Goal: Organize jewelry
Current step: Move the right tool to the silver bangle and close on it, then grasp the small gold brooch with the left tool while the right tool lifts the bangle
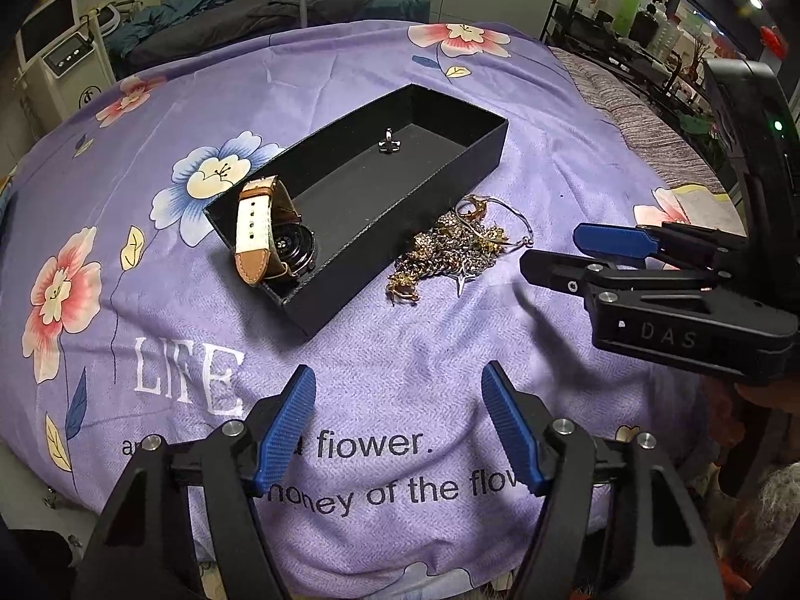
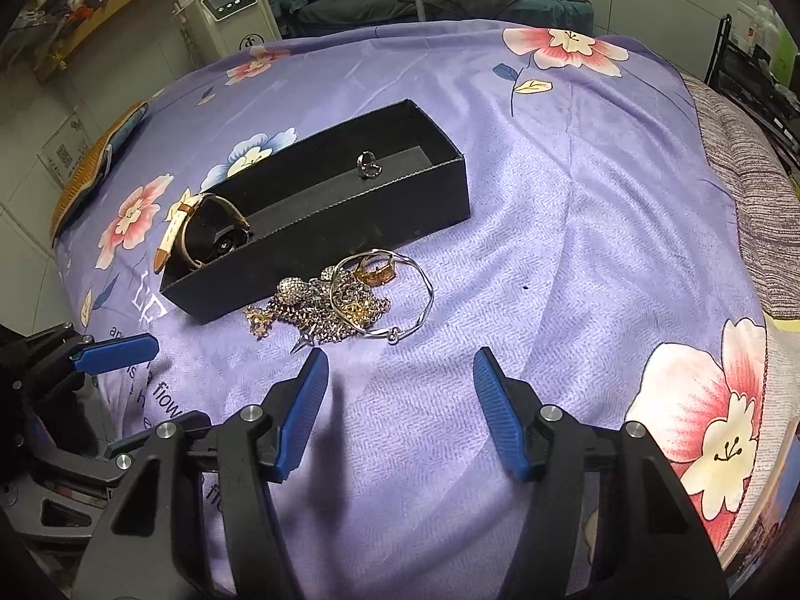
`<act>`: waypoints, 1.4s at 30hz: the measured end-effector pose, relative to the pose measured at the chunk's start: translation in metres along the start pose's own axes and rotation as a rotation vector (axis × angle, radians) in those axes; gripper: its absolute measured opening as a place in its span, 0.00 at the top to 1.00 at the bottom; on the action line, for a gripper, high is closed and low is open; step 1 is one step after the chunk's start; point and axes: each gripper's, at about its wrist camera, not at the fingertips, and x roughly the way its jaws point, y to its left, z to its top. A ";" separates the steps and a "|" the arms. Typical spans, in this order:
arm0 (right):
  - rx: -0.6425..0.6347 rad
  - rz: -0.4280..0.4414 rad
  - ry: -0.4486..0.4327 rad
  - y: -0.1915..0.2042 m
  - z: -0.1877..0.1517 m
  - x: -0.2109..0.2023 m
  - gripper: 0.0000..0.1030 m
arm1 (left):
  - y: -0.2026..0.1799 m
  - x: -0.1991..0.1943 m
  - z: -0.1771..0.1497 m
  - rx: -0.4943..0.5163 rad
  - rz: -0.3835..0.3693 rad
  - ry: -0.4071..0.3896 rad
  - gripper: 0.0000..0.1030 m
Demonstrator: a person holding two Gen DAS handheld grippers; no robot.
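Purple floral bedspread [image 1: 380, 65] reads "LIFE" and "flower."; the right claw [image 2: 400, 410], seen from the left wrist, bears "DAS". Both claws gape empty, left claw [image 1: 400, 425] too. Tangled jewelry [image 2: 340, 300] lies beside the black box [image 1: 450, 170], near the bed's middle, holding a watch [image 1: 270, 240] and ring [image 2: 369, 166].

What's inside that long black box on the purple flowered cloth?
Inside the long black cardboard box are a tan-and-white leather-strap watch at one end and a small silver ring farther along. The box floor beneath the watch is hidden.
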 end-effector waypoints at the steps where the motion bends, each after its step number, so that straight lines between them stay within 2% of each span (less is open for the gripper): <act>1: -0.004 0.002 0.001 0.000 0.002 0.002 0.41 | 0.001 0.002 0.000 -0.002 0.001 0.003 0.38; 4: -0.010 0.010 0.004 0.002 0.008 0.008 0.41 | 0.006 0.007 0.001 -0.011 -0.001 0.007 0.43; 16: -0.046 0.019 0.009 0.011 0.033 0.038 0.43 | 0.010 0.014 0.001 -0.038 -0.023 0.012 0.44; 19: -0.058 0.013 -0.002 0.009 0.033 0.038 0.49 | 0.011 0.019 0.002 -0.049 -0.028 0.022 0.44; 26: -0.033 0.026 -0.011 0.005 0.024 0.028 0.49 | 0.012 0.024 0.004 -0.068 -0.032 0.021 0.47; 32: -0.022 -0.028 -0.034 0.002 0.008 0.006 0.49 | 0.007 0.026 0.013 -0.058 -0.038 -0.001 0.54; 38: 0.001 -0.033 -0.019 -0.007 -0.009 -0.007 0.49 | 0.002 0.037 0.020 -0.058 -0.047 -0.001 0.72; 42: 0.008 -0.032 -0.018 -0.009 -0.016 -0.009 0.49 | -0.001 0.042 0.027 -0.031 -0.024 -0.010 0.73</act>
